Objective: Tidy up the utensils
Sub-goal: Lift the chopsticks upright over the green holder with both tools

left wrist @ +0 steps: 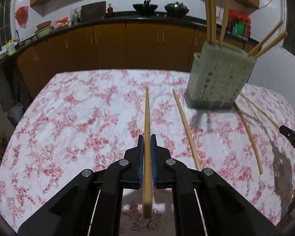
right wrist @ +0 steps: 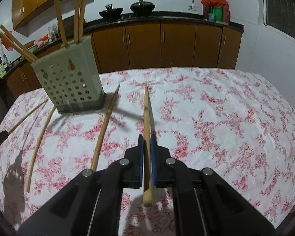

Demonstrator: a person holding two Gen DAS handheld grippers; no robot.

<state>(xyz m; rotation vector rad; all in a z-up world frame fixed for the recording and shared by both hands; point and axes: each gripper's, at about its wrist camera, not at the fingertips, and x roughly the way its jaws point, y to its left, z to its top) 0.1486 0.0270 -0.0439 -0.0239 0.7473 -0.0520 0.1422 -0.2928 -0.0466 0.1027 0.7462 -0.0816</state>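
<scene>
Left gripper (left wrist: 147,137) is clamped on a chopstick (left wrist: 147,118), blue pads pinching it near the thick end, thin tip pointing forward over the table; right gripper (right wrist: 147,137) likewise clamped on its own chopstick (right wrist: 146,108), same pinch, tip forward; both sticks look held clear of the floral tablecloth (left wrist: 78,118); perforated holder (left wrist: 218,74) stands upright on the cloth, front-right of the left gripper and front-left of the right one, so it sits between the two hands; it already carries several chopsticks, some upright, two leaning out at one corner; loose chopsticks lie on the cloth beside the holder (left wrist: 186,129), at least three

Step in hand, as judged: carry each held stick to the holder and drop it in; to do it well, tip the wrist so the thin end points down, line it over an open slot away from the leaning pair, go one hand at a time so the sticks do not cross; lower until the tip is inside the rim before letting go; holder looks light, a side knock could tip it
</scene>
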